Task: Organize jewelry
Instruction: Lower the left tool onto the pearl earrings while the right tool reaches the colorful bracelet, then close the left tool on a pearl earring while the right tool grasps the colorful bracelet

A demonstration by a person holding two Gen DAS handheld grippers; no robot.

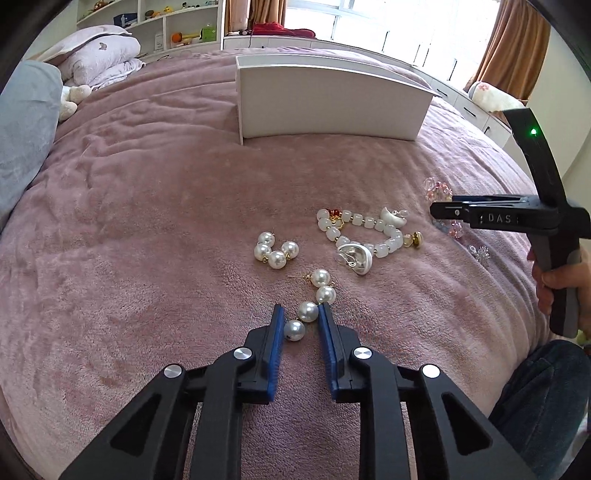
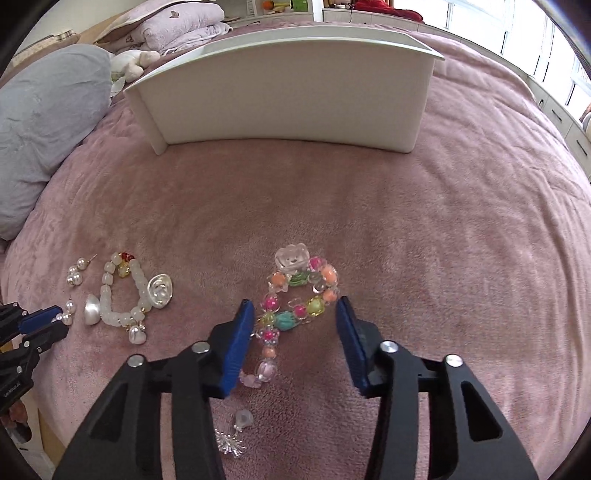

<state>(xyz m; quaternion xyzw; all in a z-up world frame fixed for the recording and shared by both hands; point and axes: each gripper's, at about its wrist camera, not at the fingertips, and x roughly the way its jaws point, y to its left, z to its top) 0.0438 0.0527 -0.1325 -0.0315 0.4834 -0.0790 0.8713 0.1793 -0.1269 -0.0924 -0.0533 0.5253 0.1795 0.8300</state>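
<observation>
My left gripper (image 1: 301, 312) is open, its blue pads on either side of a pearl drop earring (image 1: 310, 304) lying on the pink blanket. A second pearl earring (image 1: 275, 250) lies just beyond it. A white bead bracelet (image 1: 364, 232) with white shell earrings lies to the right. My right gripper (image 2: 295, 310) is open low over a colourful bead bracelet (image 2: 299, 295), its pads on either side of it. The white box (image 2: 291, 99) stands behind. The right gripper also shows in the left wrist view (image 1: 439, 210).
A grey pillow (image 2: 44, 122) and folded bedding (image 2: 177, 22) lie at the left. A small silver snowflake charm (image 2: 231, 443) lies near my right gripper. Shelves and a window line the far wall. The blanket (image 2: 443, 240) right of the bracelet is bare.
</observation>
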